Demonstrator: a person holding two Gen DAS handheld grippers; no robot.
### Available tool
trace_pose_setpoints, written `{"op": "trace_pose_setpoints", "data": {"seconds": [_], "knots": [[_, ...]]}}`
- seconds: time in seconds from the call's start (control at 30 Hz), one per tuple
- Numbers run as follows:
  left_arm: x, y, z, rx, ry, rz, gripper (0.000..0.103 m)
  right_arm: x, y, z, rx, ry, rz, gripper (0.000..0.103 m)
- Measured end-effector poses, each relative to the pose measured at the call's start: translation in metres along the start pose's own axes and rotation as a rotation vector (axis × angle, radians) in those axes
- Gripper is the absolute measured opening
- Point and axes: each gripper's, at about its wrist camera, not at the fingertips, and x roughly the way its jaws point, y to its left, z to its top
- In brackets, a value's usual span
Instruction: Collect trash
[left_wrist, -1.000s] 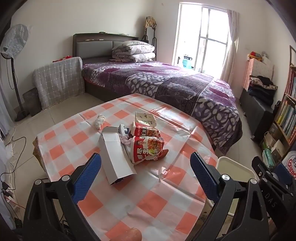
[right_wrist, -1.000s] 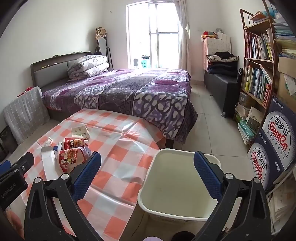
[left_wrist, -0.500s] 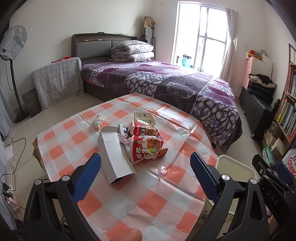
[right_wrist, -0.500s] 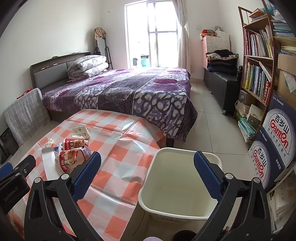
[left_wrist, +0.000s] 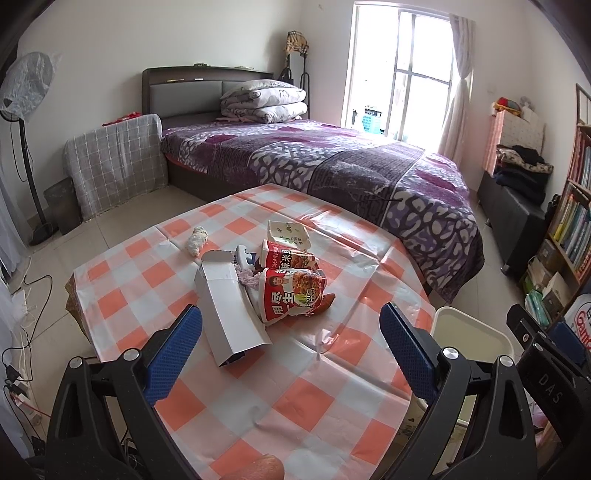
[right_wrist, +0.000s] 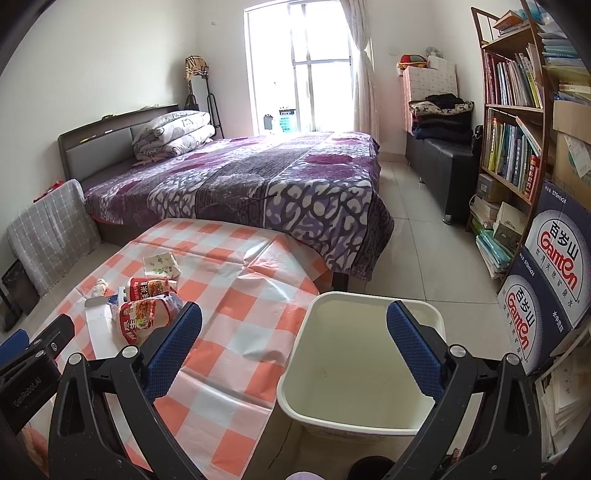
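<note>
**Meanwhile, both claws hanging wide and empty**

Left claw (left_wrist: 290, 339) is hovering over the tabletop (left_wrist: 303, 398), gaping toward the trash (left_wrist: 258, 284) (box, wrappers, a wad) heaped at its middle. Right claw (right_wrist: 293, 343) is hanging spread above the bin (right_wrist: 354, 417) beside the tabletop.

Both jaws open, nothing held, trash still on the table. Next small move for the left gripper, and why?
Probably ease the left gripper forward and down onto the flattened white cardboard box. It is the nearest piece of the pile on the orange-checked tablecloth, it lies between the open jaws' line of approach, and the cream plastic bin beside the table looks empty.
</note>
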Motion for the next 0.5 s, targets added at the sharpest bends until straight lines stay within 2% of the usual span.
{"op": "trace_pose_setpoints", "data": {"seconds": [0.5], "knots": [[0.0003, -0.001, -0.0008, 0.002, 0.0, 0.002, 0.094, 0.0008, -0.0013, -0.0004, 0.008, 0.006, 0.004, 0.096]]}}
